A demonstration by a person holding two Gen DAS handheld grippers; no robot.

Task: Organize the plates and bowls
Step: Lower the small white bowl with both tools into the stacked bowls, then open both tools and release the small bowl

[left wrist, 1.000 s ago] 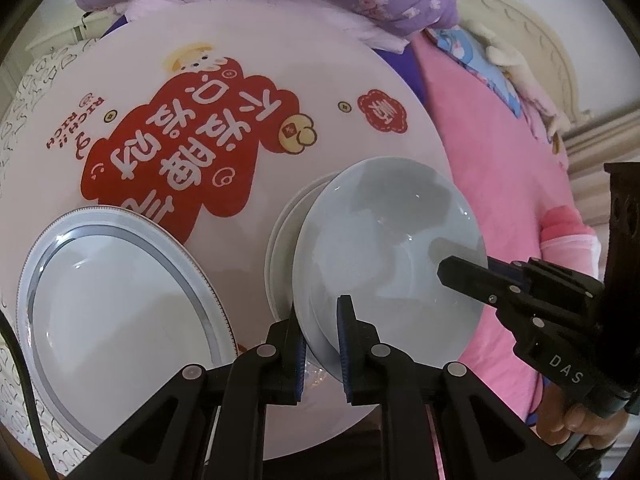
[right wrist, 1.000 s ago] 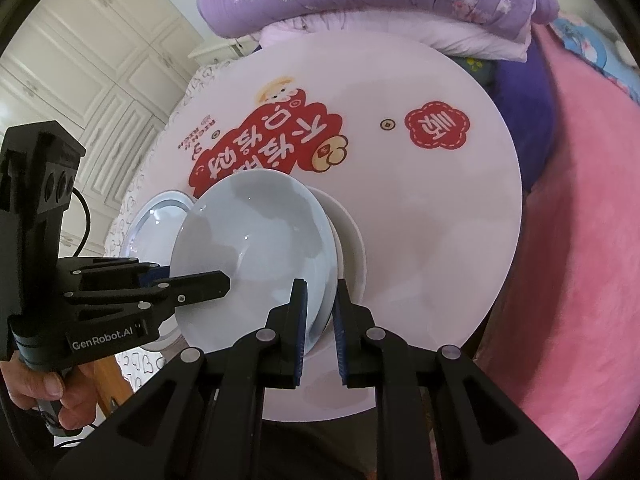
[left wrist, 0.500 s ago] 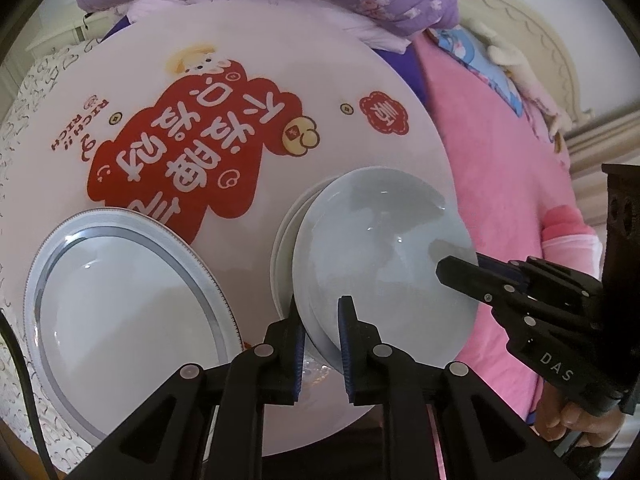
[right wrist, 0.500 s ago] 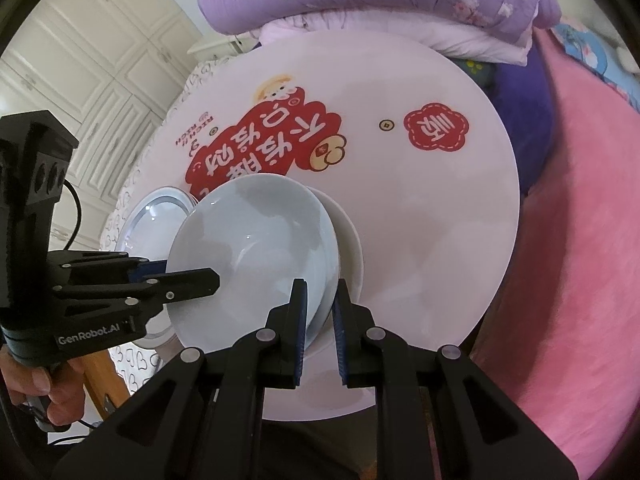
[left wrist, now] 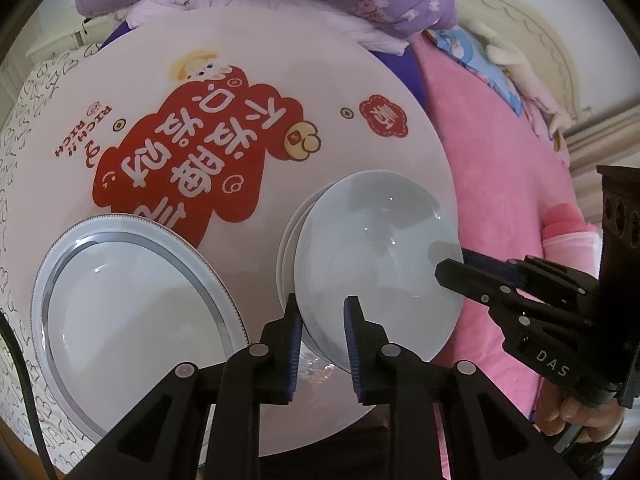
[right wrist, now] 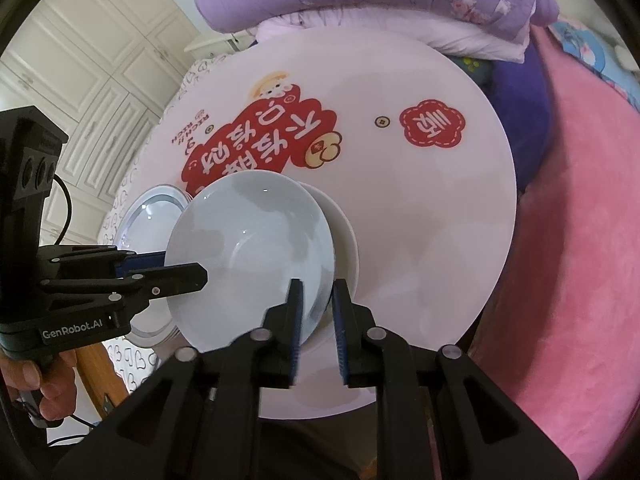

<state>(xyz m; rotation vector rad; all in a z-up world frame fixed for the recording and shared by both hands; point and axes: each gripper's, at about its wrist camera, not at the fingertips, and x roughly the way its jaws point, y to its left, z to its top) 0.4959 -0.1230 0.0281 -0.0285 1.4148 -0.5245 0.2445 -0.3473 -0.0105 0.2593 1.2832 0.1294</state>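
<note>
Round table (left wrist: 280, 60); both claws steeply downward

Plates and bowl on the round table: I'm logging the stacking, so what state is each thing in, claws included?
Pale blue bowl: upright, stacked on white plates, rim between both claws.
White plates: stacked flat under the bowl.
Silver-rimmed plate: flat on the round table, apart from the stack.
Left claw: opening, pads off the bowl's rim.
Right claw: opening, rim between its pads.

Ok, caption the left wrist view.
Both tongs opening around the pale bowl stacked beside the ringed plate.
</note>
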